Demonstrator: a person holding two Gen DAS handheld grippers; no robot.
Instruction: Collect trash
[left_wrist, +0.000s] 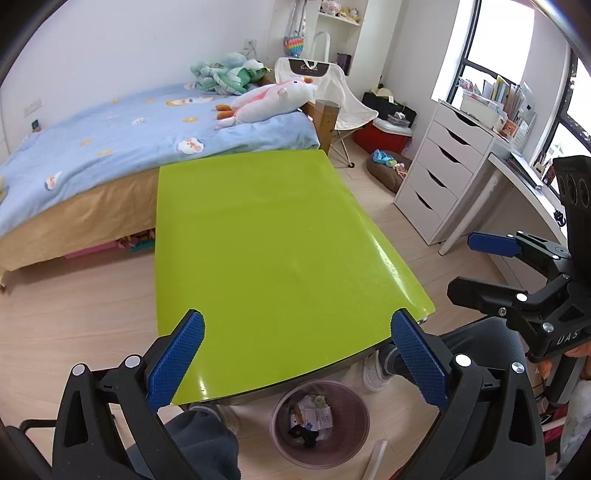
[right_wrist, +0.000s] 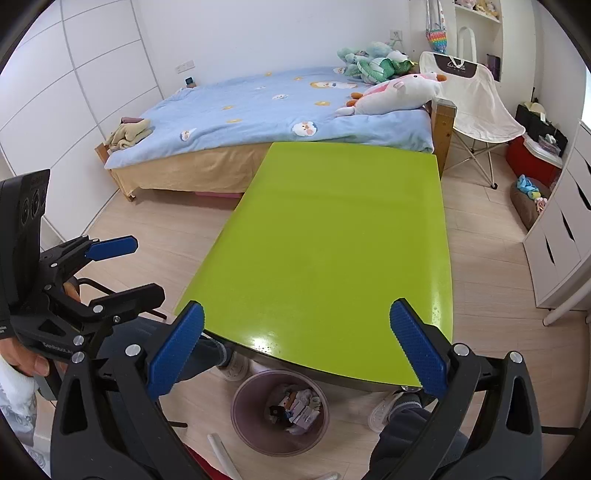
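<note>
Nearest, 2 sets of tongs are held above the near edge of the green surface (left_wrist: 273, 236), both spread wide with nothing between the blue pads: the left tongs (left_wrist: 297, 328) and the right tongs (right_wrist: 296, 317). Below them on the floor, 1 round translucent bin (left_wrist: 320, 424) stands partly under the near edge, holding the trash (left_wrist: 310, 419), a pile of crumpled papers and wrappers. 2 white shoes of the person flank it. Beyond the surface lies 1 bed (left_wrist: 110, 129) with a blue quilt and 1 white plush toy (left_wrist: 269, 99), beside 1 folding chair (left_wrist: 332, 88).
</note>
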